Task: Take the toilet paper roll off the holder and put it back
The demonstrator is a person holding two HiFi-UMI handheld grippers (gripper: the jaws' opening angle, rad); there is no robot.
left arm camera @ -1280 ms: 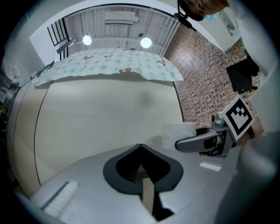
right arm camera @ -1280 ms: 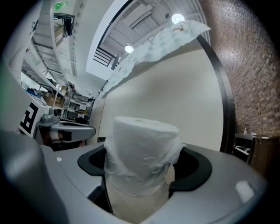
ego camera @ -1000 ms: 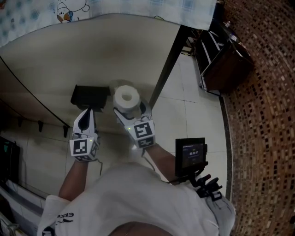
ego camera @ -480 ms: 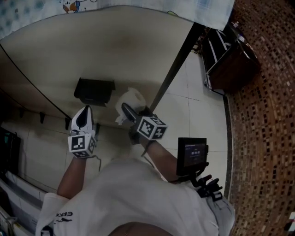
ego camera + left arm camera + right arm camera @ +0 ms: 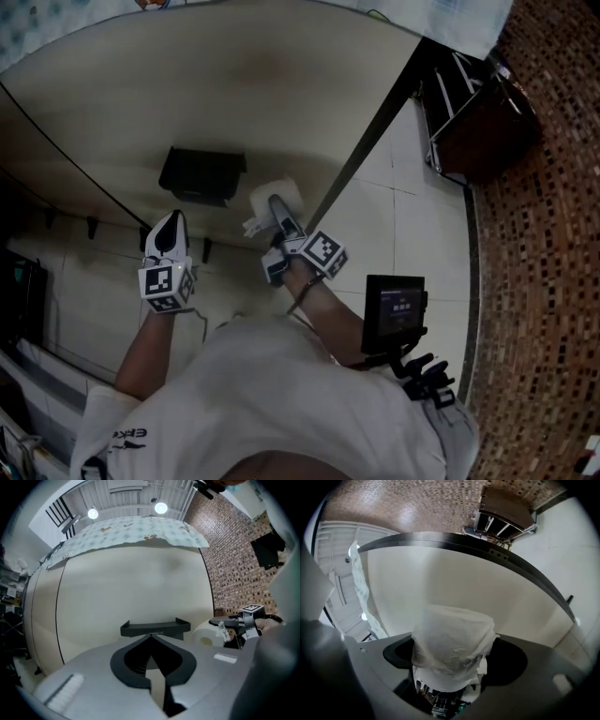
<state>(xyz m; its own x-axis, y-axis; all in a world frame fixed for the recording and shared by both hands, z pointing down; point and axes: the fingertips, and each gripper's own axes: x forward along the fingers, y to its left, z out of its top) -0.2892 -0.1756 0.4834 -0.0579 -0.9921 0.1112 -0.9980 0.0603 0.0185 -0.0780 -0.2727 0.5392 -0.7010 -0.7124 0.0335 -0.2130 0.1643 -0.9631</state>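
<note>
Steadiness matters: the right gripper (image 5: 278, 214) clamps its jaws on the white toilet paper roll (image 5: 452, 641); guide it level, up-left onto the black wall holder (image 5: 202, 174). The left gripper (image 5: 150, 639) has its jaws closed, empty.

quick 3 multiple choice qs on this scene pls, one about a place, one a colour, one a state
1. Where is the toilet paper roll? A lying on the floor; B held in the right gripper; C in a bin.
2. What colour is the holder? A white; B red; C black.
3. What state is the left gripper in? A shut, empty; B wide open; C shut on the roll.
Answers: B, the right gripper view shows the jaws clamping it; C, it is dark against the pale panel; A, its tips meet with nothing between.
</note>
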